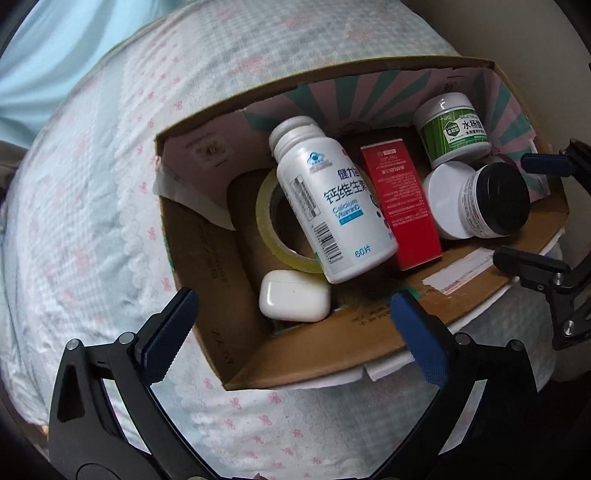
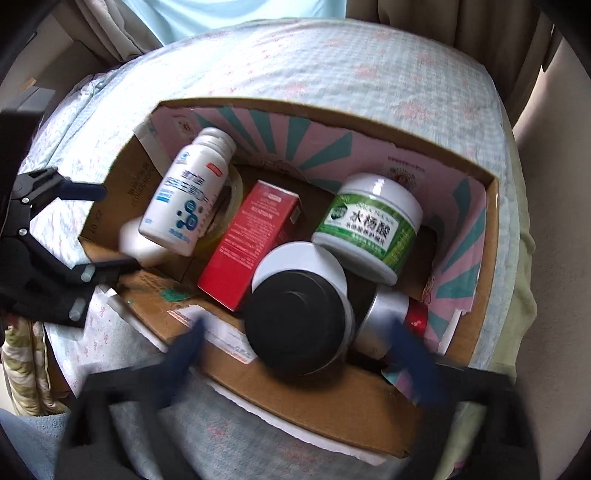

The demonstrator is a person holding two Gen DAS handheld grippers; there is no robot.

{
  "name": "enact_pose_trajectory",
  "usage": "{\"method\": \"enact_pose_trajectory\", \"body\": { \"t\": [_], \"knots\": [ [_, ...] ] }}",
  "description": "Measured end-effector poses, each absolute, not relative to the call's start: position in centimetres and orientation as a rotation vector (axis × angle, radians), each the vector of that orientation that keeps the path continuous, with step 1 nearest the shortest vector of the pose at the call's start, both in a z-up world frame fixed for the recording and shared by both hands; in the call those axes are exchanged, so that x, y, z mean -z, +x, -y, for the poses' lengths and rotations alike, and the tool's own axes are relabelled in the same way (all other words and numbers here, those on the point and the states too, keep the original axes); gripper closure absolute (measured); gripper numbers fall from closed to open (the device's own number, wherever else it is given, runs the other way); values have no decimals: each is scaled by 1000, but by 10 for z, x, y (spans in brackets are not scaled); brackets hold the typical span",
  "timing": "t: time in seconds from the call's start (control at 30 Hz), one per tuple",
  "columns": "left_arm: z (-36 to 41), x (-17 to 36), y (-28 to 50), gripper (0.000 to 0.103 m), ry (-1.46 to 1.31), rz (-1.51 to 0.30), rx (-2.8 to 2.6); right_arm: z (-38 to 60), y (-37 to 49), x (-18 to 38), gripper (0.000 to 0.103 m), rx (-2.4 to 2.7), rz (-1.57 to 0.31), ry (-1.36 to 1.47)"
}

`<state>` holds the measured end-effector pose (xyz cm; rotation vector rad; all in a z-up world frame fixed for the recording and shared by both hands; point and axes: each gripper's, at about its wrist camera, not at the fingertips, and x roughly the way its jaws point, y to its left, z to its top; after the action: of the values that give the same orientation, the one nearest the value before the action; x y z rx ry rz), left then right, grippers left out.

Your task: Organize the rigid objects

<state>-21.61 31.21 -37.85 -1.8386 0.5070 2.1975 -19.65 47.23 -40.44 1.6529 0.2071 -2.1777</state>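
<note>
An open cardboard box [image 1: 332,350] [image 2: 295,391] lies on a bed. In it are a white calcium bottle [image 1: 332,206] [image 2: 188,195], a red carton [image 1: 402,206] [image 2: 247,243], a green-labelled jar [image 1: 454,129] [image 2: 369,225], a black-lidded jar [image 1: 491,201] [image 2: 299,321], a tape roll [image 1: 269,225], a white earbud case [image 1: 293,295] and a silver can [image 2: 388,314]. My left gripper [image 1: 291,328] is open and empty over the box's near left corner. My right gripper [image 2: 299,354] is open, empty and blurred, over the black-lidded jar; it also shows in the left wrist view [image 1: 517,210].
The bed has a pale blue quilt with pink bows [image 1: 92,221] [image 2: 332,66]. Beige curtains [image 2: 443,22] hang behind. A wall [image 2: 554,147] is at the right. The left gripper shows in the right wrist view [image 2: 107,229].
</note>
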Motion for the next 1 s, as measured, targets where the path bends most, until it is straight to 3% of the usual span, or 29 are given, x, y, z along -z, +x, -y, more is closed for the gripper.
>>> {"method": "enact_pose_trajectory", "body": {
  "t": [0.13, 0.6, 1.0],
  "knots": [
    [-313, 368, -219, 0, -1820, -486, -2193, -466, -190, 403, 0, 2196, -338, 1655],
    [-274, 321, -202, 0, -1723, -379, -2276, -438, -182, 359, 0, 2198, -414, 1598],
    [-176, 212, -173, 0, -1572, -184, -2428, -351, -167, 269, 0, 2207, -557, 1421]
  ]
}}
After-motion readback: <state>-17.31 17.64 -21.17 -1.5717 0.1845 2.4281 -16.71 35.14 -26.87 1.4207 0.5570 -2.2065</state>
